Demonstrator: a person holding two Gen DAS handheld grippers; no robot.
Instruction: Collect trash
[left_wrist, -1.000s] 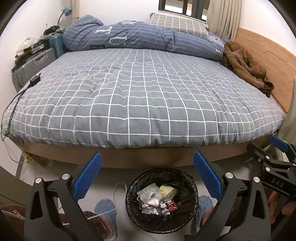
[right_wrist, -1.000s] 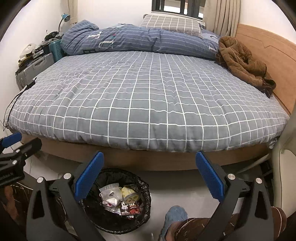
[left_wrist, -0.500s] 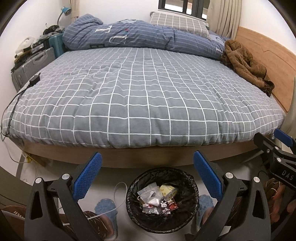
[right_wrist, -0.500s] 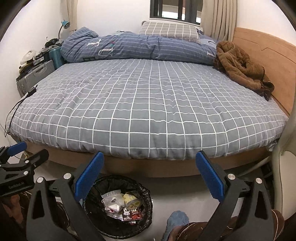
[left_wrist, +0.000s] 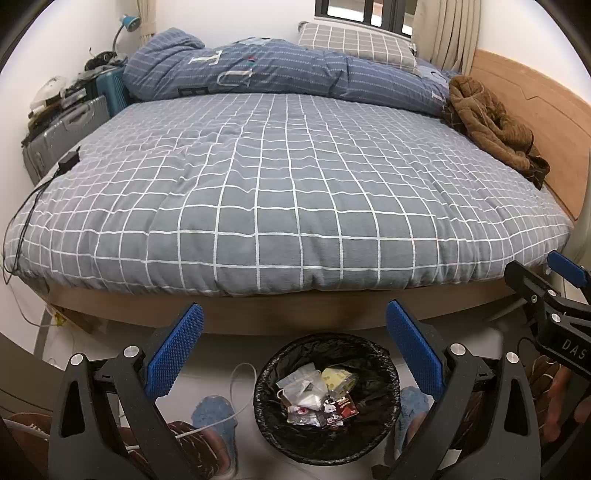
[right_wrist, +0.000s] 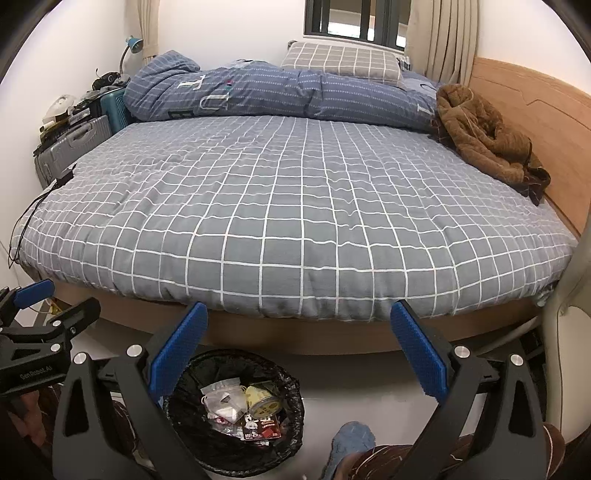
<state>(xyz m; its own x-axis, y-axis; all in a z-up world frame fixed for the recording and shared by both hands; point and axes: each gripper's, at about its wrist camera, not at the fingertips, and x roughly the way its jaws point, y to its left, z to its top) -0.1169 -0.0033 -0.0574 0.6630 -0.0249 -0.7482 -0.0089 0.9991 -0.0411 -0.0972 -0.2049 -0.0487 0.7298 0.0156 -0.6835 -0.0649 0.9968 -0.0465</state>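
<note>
A round black-lined trash bin (left_wrist: 266, 380) stands on the floor at the foot of the bed, holding wrappers, a white bag and a yellow cup (left_wrist: 338, 378). It also shows in the right wrist view (right_wrist: 177, 402). My left gripper (left_wrist: 295, 350) is open and empty, held above the bin. My right gripper (right_wrist: 299, 350) is open and empty, to the right of the bin. Each gripper shows at the edge of the other's view: the right one (left_wrist: 546, 288) and the left one (right_wrist: 48, 306).
A large bed with a grey checked cover (left_wrist: 288, 177) fills the view. A blue duvet (left_wrist: 280, 74), a pillow (left_wrist: 354, 40) and a brown jacket (left_wrist: 491, 125) lie at its far end. Suitcases (left_wrist: 70, 129) stand at left. Blue slippers (left_wrist: 214, 410) are on the floor by the bin.
Both grippers have risen and tilted up a little, so more of the window and wall shows. The bin and bed have not moved. Both grippers stay open.
</note>
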